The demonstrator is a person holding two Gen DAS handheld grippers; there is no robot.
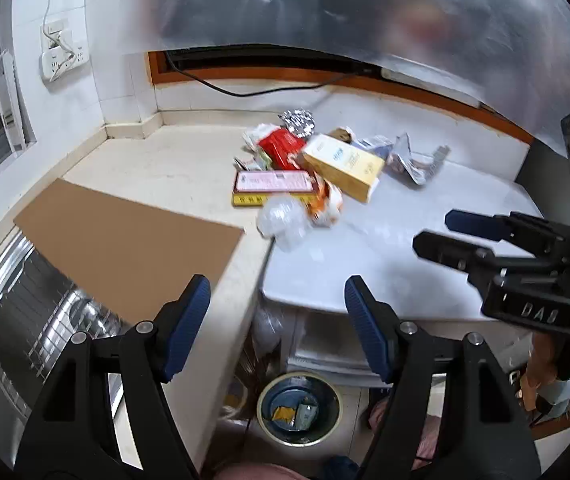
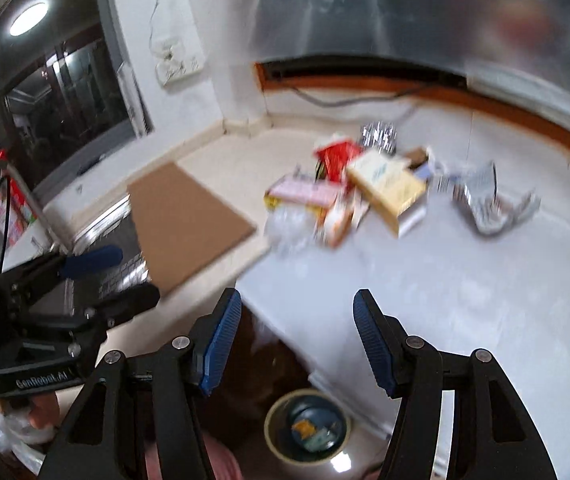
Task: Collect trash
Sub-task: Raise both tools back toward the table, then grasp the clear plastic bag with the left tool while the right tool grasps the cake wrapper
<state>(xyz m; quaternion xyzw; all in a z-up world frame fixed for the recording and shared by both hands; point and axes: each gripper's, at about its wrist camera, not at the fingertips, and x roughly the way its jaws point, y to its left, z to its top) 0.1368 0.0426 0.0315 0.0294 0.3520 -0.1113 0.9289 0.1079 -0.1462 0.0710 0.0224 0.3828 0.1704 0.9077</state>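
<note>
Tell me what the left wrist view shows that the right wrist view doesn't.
Only left wrist: the steel sink beneath the cardboard, sharply seen.
Only right wrist: a dark window reflecting a ceiling lamp.
Both: the trash pile, brown cardboard sheet, the bin on the floor, and both grippers open and empty.

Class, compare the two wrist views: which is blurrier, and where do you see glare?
Right wrist view: motion blur smears the trash pile, and a ceiling lamp's reflection glares in the dark window. Left wrist view: sharper, the yellow box has crisp edges; both views bend straight lines, fisheye style.
</note>
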